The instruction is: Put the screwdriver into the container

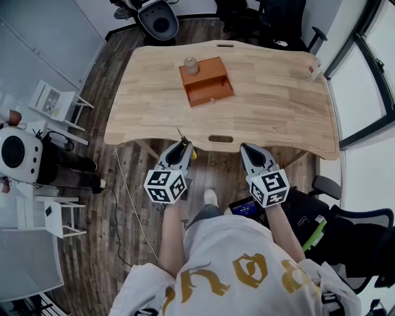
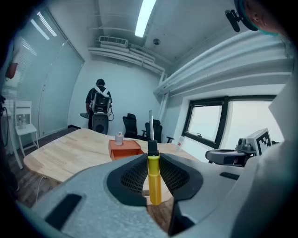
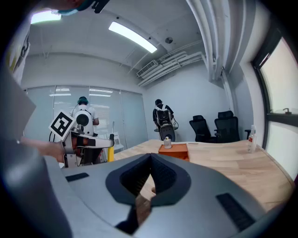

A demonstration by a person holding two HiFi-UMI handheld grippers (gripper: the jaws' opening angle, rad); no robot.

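A screwdriver [image 2: 154, 179] with a yellow handle and a thin metal shaft stands upright between the jaws of my left gripper [image 2: 153, 158], which is shut on the handle. In the head view that left gripper [image 1: 183, 143] hangs just off the table's near edge, with the screwdriver's [image 1: 180, 134] shaft pointing up over the edge. The orange container [image 1: 207, 81] lies open toward the far middle of the table, well ahead of both grippers. My right gripper [image 1: 245, 148] is level with the left one and to its right. Its jaws [image 3: 150, 158] are shut with nothing between them.
A small pale jar [image 1: 191, 65] stands at the container's far end. A bottle [image 1: 313, 72] stands at the wooden table's [image 1: 278, 117] far right edge. Office chairs [image 1: 265, 18] and a person with a backpack [image 2: 99, 104] are beyond the table. White shelving [image 1: 55, 102] stands at left.
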